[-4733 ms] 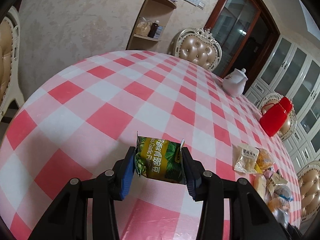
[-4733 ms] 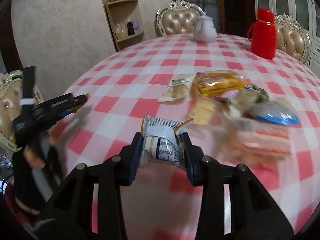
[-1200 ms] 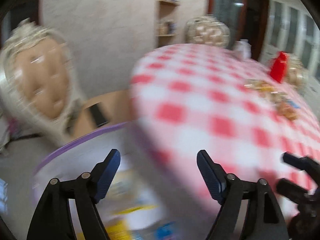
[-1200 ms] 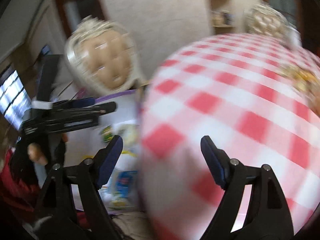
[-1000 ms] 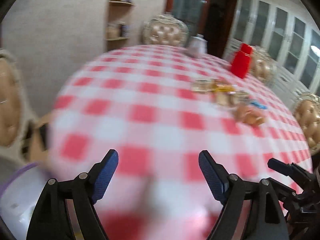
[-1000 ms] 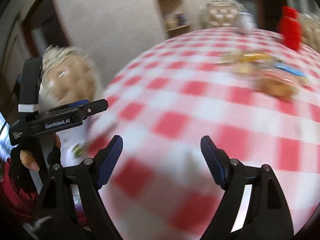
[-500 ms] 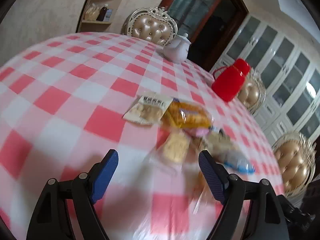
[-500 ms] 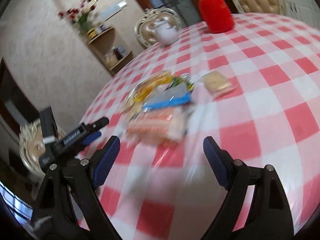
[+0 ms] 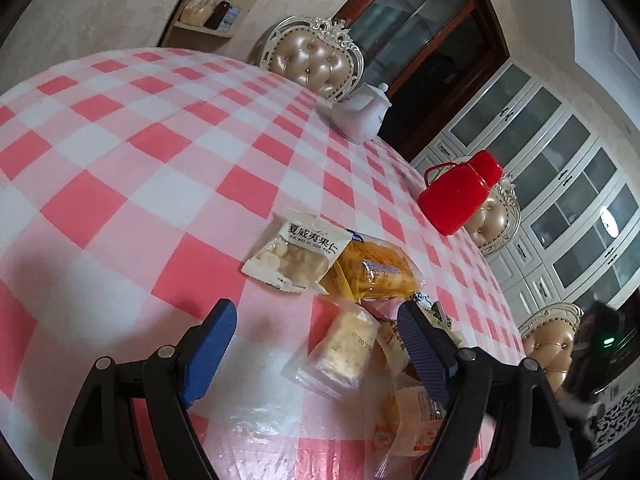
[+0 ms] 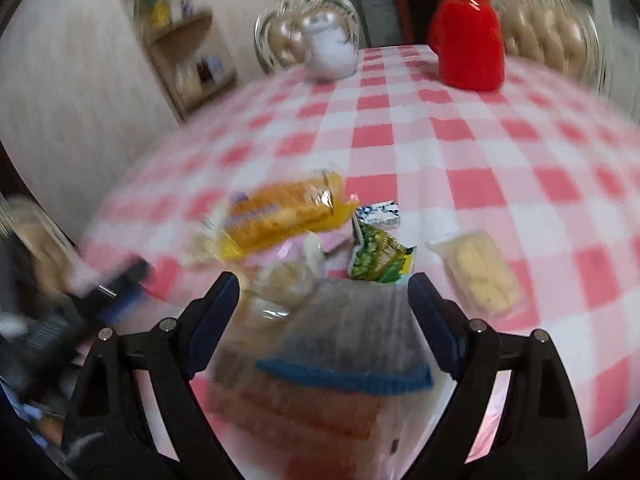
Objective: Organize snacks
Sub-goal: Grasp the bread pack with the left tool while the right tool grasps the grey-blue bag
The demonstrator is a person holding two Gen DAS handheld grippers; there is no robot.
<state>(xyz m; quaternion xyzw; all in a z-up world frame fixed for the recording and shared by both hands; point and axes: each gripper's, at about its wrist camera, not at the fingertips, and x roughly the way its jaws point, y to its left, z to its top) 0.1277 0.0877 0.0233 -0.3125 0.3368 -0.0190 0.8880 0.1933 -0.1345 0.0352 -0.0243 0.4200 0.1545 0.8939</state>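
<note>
both grippers (image 9: 316, 344) (image 10: 324, 312) agape over snacks, white packet (image 9: 296, 256) lettered "xia wei yi guo ren"

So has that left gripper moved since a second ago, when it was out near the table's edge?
Yes. The left gripper has swung in from the edge toward the snack pile: the white nut packet and the red jug now sit much nearer, and its fingers straddle a clear-wrapped cake.

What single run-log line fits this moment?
left hand-held gripper: open, empty | right hand-held gripper: open, empty | snack pile: on table
</note>
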